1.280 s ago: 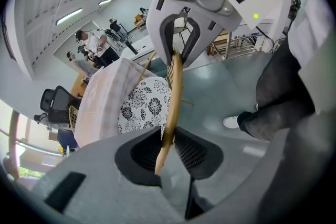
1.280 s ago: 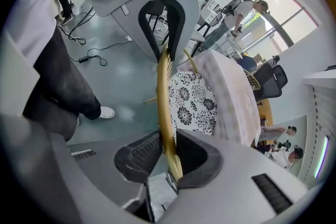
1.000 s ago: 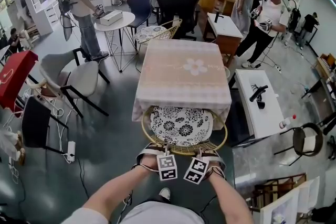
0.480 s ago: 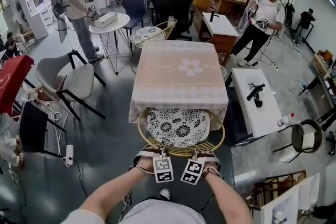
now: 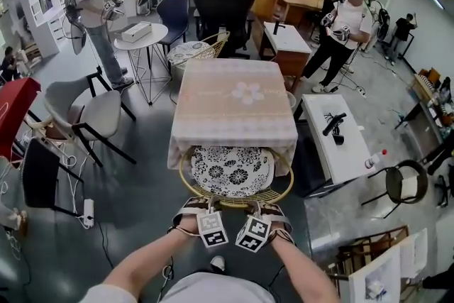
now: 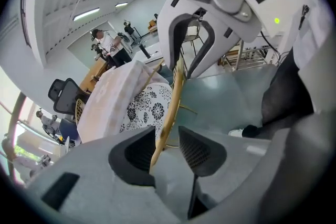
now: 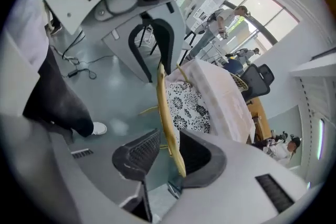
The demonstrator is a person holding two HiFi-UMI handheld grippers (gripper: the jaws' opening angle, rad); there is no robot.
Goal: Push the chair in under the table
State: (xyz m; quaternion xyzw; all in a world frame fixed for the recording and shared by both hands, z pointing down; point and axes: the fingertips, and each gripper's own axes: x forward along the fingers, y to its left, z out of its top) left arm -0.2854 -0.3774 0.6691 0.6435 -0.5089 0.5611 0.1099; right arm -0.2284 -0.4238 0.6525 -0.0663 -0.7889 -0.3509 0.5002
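Note:
The chair (image 5: 232, 170), with a floral cushion and a golden rattan rim, stands tucked partly under the table (image 5: 234, 99), which wears a pink cloth. Both grippers sit side by side at the chair's back rim. In the left gripper view the rim (image 6: 173, 97) runs between the jaws of my left gripper (image 6: 160, 147), whose pads stand off it as the jaws open. My right gripper (image 7: 170, 152) also straddles the rim (image 7: 164, 107), its jaws opening with gaps either side. From the head view, the left gripper (image 5: 193, 206) and right gripper (image 5: 273, 209) are close together near me.
A low white table (image 5: 333, 145) stands to the right of the chair. A grey chair (image 5: 92, 110) and a black chair (image 5: 42, 177) stand to the left, with a power strip (image 5: 88, 211) on the floor. Several people stand at the back.
Both grippers stay at the chair's back rim. The chair sits about as far under the table as before. People at the back have shifted.

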